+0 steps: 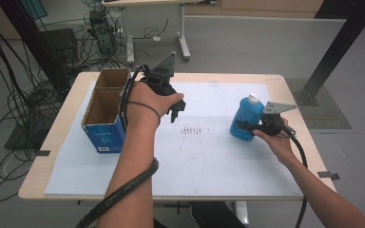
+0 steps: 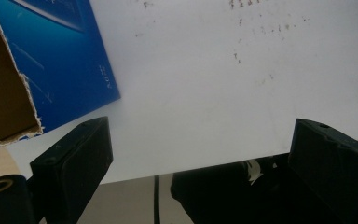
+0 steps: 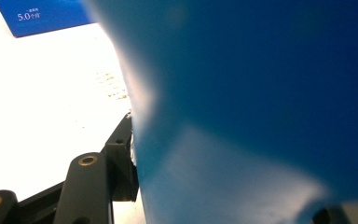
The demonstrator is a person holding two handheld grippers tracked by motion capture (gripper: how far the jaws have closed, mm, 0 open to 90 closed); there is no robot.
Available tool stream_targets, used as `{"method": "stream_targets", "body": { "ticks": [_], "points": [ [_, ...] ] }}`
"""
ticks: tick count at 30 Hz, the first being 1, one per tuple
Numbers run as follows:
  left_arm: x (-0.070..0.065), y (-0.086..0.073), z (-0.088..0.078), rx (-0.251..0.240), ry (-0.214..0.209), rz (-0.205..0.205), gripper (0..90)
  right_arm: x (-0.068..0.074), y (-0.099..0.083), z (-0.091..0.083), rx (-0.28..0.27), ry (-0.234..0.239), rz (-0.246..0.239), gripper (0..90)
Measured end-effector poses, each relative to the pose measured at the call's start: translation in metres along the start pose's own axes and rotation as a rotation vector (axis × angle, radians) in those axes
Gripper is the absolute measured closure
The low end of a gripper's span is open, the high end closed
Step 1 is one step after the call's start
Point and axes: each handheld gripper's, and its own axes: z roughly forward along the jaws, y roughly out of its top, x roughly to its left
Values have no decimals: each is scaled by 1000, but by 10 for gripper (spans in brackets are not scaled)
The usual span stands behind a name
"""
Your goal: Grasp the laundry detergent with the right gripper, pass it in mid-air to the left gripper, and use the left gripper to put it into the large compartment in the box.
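Note:
A blue bottle [image 1: 246,118] with a white cap [image 1: 252,99] stands upright on the white mat [image 1: 209,161] at the right. My right gripper [image 1: 247,127] comes in level from the right and is shut on the bottle's lower body. In the right gripper view the bottle [image 3: 261,93] is very close, and one black finger [image 3: 120,158] presses against its side. My left gripper [image 1: 176,111] hangs open over the mat, just right of an open blue cardboard box [image 1: 105,111]. The left gripper view has its jaws wide apart with nothing between them and the box [image 2: 65,56] at the upper left.
The box has two brown compartments and stands at the mat's left edge. Faint dark marks [image 1: 192,130] dot the mat's middle. The wooden table [image 1: 294,95] borders the mat. Cables, desk legs and a black post are on the floor beyond.

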Motion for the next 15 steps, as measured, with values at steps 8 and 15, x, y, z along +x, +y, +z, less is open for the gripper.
{"method": "stream_targets", "body": {
  "ticks": [8,15],
  "points": [
    [0,0,-1,0,4,1,67,0,-1,0,-12,-9,1,416],
    [-1,0,-2,-3,3,2,67,1,-1,0,-12,-16,8,420]
  ]
}}
